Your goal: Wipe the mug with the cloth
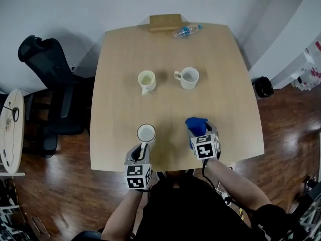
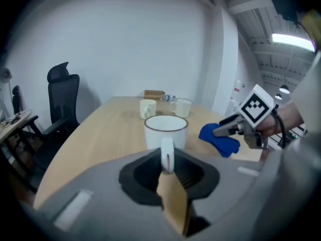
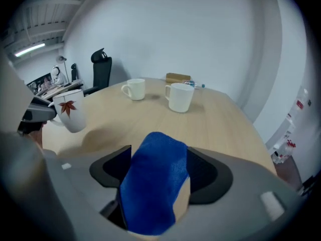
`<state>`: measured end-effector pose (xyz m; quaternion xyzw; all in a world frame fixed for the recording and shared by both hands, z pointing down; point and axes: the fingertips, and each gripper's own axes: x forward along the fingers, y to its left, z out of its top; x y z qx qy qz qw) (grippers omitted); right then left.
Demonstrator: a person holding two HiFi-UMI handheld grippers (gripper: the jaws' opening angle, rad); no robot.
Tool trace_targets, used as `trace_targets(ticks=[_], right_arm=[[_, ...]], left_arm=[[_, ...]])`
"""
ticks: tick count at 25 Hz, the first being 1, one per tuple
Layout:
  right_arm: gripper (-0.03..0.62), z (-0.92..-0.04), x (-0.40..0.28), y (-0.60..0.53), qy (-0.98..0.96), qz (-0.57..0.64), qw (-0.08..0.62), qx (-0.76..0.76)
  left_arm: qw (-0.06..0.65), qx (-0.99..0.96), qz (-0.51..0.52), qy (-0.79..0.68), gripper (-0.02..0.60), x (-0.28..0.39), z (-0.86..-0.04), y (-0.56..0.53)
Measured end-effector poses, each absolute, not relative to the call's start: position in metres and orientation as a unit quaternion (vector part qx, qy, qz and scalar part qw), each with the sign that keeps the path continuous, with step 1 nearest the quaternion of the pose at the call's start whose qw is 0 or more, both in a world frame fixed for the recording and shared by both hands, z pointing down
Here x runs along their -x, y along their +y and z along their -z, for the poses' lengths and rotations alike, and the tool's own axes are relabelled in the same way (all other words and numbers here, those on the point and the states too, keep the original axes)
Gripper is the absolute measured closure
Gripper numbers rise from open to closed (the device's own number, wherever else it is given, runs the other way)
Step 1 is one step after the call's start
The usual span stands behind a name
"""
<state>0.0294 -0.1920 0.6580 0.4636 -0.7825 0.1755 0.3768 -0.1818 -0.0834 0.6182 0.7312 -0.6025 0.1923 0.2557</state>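
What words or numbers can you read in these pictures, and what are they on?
No words or numbers are readable.
Bottle: label too small to read.
White packs on the floor: red print, too blurred.
Mug: only a red leaf, no words.
Marker cubes: black squares, no letters.

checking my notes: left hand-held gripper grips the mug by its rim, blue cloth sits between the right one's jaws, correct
Not quite: the left hand-held gripper grips the mug by its handle, not its rim, as the left gripper view shows. The blue cloth does sit between the jaws of the right hand-held gripper.
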Motion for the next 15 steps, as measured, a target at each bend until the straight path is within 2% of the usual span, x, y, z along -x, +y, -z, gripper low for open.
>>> trace_targets(ticks=[4, 11, 14, 15], right_arm=[[0.241, -0.651, -0.027, -0.178, -0.776, -0.211, 0.352, -0.479], [0.241, -0.685, -0.033, -0.192, -0.716, -0.232, 0.439, -0.491], [0.306, -0.705, -0.057, -0.194, -0.696, -0.264, 0.438, -0.504], [0.391, -0.712, -0.064, -0.191, -0.699, -0.284, 0.421, -0.503]], left_arm=[[0.249, -0.738, -0.188, -0.599, 0.518, 0.177, -0.605, -0.079], [0.268, -0.739, -0.178, -0.592, 0.518, 0.162, -0.596, -0.077], [0.267, -0.749, -0.168, -0.583, 0.518, 0.158, -0.586, -0.077], [0.268, -0.754, -0.16, -0.578, 0.518, 0.157, -0.582, -0.077]])
